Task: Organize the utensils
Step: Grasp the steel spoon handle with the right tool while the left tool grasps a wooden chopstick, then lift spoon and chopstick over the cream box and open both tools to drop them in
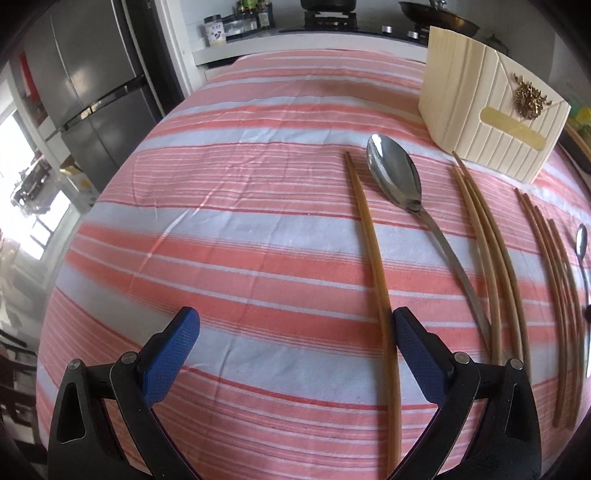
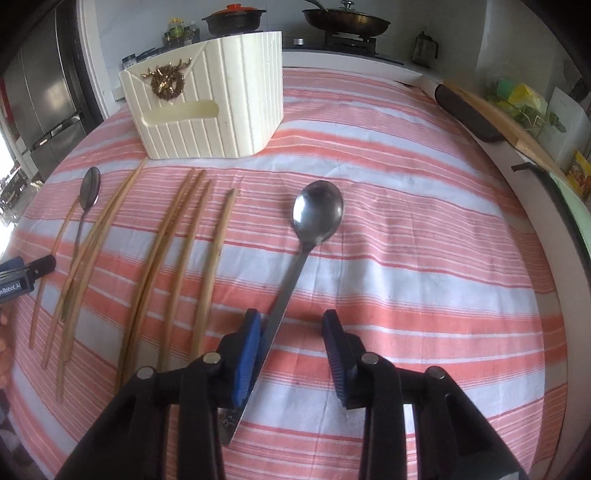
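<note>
A cream ribbed utensil box (image 2: 218, 107) stands at the back of the striped table; it also shows in the left wrist view (image 1: 491, 110). Several wooden chopsticks (image 2: 184, 254) and a small spoon (image 2: 88, 195) lie in front of it. A long steel spoon (image 2: 317, 214) lies with its handle between the fingers of my right gripper (image 2: 291, 347), which is open; the handle touches the left pad. My left gripper (image 1: 295, 339) is open and empty above the cloth, with one chopstick (image 1: 373, 251) just inside its right finger and a large spoon (image 1: 395, 177) beyond.
The table (image 2: 424, 240) is covered with a pink and white striped cloth. A stove with pans (image 2: 347, 18) and jars stands behind it. A fridge (image 1: 92, 92) is on the left. A wooden board (image 2: 491, 110) and packets lie along the right edge.
</note>
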A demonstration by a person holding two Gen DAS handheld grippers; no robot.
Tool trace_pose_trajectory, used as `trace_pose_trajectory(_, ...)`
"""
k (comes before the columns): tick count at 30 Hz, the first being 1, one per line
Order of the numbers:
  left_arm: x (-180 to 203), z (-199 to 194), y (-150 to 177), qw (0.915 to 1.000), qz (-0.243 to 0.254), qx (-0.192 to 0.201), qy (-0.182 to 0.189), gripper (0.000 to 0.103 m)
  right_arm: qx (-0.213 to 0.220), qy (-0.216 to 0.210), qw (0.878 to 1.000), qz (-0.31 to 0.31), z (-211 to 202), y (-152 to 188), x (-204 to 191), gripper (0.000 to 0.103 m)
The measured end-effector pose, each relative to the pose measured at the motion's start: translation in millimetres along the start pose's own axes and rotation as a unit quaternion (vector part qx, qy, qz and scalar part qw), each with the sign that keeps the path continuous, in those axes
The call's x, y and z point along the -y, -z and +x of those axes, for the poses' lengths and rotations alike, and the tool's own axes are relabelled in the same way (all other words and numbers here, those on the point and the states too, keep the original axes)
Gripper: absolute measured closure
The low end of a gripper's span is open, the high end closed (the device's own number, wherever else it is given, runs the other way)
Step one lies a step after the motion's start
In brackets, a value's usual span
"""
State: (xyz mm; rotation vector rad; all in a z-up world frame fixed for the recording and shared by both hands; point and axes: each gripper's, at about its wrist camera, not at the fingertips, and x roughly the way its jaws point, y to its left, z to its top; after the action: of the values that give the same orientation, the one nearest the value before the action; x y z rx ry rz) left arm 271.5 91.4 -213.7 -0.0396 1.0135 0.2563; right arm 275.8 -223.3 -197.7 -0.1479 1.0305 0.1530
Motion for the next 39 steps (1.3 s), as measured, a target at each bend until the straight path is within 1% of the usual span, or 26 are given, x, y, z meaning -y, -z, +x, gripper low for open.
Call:
trace_pose_trajectory(2, -6.3, 0.0, -0.3, 0.9997, 0.025, 0.000, 0.000, 0.000, -0.005, 0.006, 1.000, -0.008, -4.1, 3.2, 5.8, 0.069)
trace_pose_trajectory(5, -13.0, 3.4, -2.0, 0.9980, 0.056, -0.008, 0.028, 0.000, -0.015, -0.002, 1.000, -0.021, -4.3, 2.7, 12.7, 0.067)
trace_pose_trajectory(8, -23.1, 10.3, -6.2, 0.9951, 0.056, -0.037, 0.073, 0.000, -0.019, -0.010, 0.999, -0.026, -2.1, -0.2, 13.4, 0.067)
trace_pose_trajectory(10, -22.6, 13.6, -12.4, 0.9929, 0.068, -0.056, 0.079, 0.000, -0.020, -0.009, 0.999, -0.031, -1.5, -2.6, 9.9, 0.067)
trace_pose_trajectory(13, -14.1, 19.5, -25.0, 0.9905, 0.087, -0.066, 0.084, 0.000, -0.019, -0.015, 0.999, -0.037, 7.4, -16.3, 4.6, 0.067)
trace_pose_trajectory(16, -11.6, 30.4, -40.8, 0.9893, 0.079, -0.069, 0.102, 0.001, -0.020, -0.019, 0.999, -0.021, 20.6, -38.8, 3.3, 0.067)
trace_pose_trajectory(18, -16.5, 35.0, -54.3, 0.9901, 0.062, -0.066, 0.107, 0.008, -0.020, -0.021, 1.000, -0.001, 30.2, -52.7, 6.7, 0.067)
trace_pose_trajectory(19, -18.1, 36.9, -61.4, 0.9901, 0.056, -0.064, 0.111, 0.015, -0.018, -0.019, 1.000, 0.007, 34.1, -58.7, 8.1, 0.067)
trace_pose_trajectory(20, -18.4, 39.1, -67.0, 0.9900, 0.051, -0.066, 0.114, 0.020, -0.016, -0.017, 1.000, 0.013, 38.2, -64.4, 9.0, 0.067)
trace_pose_trajectory(22, -14.7, 42.5, -75.9, 0.9896, 0.046, -0.067, 0.118, 0.025, -0.008, -0.013, 1.000, 0.022, 43.9, -72.8, 8.3, 0.065)
trace_pose_trajectory(23, -9.7, 43.8, -78.4, 0.9894, 0.051, -0.066, 0.118, 0.027, -0.003, -0.011, 1.000, 0.026, 45.6, -75.9, 7.4, 0.065)
trace_pose_trajectory(24, -1.6, 45.0, -80.2, 0.9895, 0.064, -0.064, 0.113, 0.028, 0.001, -0.008, 1.000, 0.029, 47.0, -77.8, 5.6, 0.065)
trace_pose_trajectory(25, 5.8, 47.2, -85.1, 0.9898, 0.077, -0.059, 0.105, 0.032, 0.005, -0.005, 1.000, 0.029, 47.7, -78.7, 3.0, 0.066)
trace_pose_trajectory(26, 12.4, 47.1, -85.9, 0.9896, 0.087, -0.051, 0.102, 0.042, 0.010, -0.002, 1.000, 0.029, 49.2, -80.5, 1.1, 0.067)
trace_pose_trajectory(27, 17.0, 46.4, -87.5, 0.9891, 0.093, -0.043, 0.106, 0.048, 0.015, 0.001, 0.999, 0.029, 50.8, -81.3, -1.2, 0.067)
trace_pose_trajectory(28, 20.1, 46.2, -89.6, 0.9885, 0.096, -0.039, 0.110, 0.061, 0.020, 0.003, 0.999, 0.030, 51.8, -82.4, -1.5, 0.067)
trace_pose_trajectory(29, 21.4, 45.8, -91.0, 0.9881, 0.097, -0.036, 0.114, 0.081, 0.024, 0.004, 0.999, 0.031, 52.6, -82.9, -1.6, 0.067)
trace_pose_trajectory(30, 18.8, 46.7, -91.7, 0.9875, 0.098, -0.033, 0.119, 0.091, 0.029, 0.006, 0.999, 0.029, 53.3, -83.6, -1.6, 0.067)
trace_pose_trajectory(31, 17.7, 47.3, -92.2, 0.9876, 0.098, -0.030, 0.119, 0.095, 0.034, 0.008, 0.999, 0.025, 53.9, -84.0, -1.5, 0.067)
trace_pose_trajectory(33, 13.3, 46.8, -91.2, 0.9871, 0.093, -0.023, 0.128, 0.096, 0.043, 0.008, 0.999, 0.017, 54.4, -85.2, -0.9, 0.067)
trace_pose_trajectory(36, 4.9, 32.0, -82.4, 0.9878, 0.087, 0.002, 0.129, 0.099, 0.068, -0.024, 0.997, 0.021, 47.5, -82.7, 4.6, 0.068)
trace_pose_trajectory(39, -6.6, 7.6, -78.1, 0.9868, 0.065, 0.037, 0.144, 0.099, 0.102, -0.057, 0.993, 0.027, 28.0, -79.0, 8.6, 0.068)
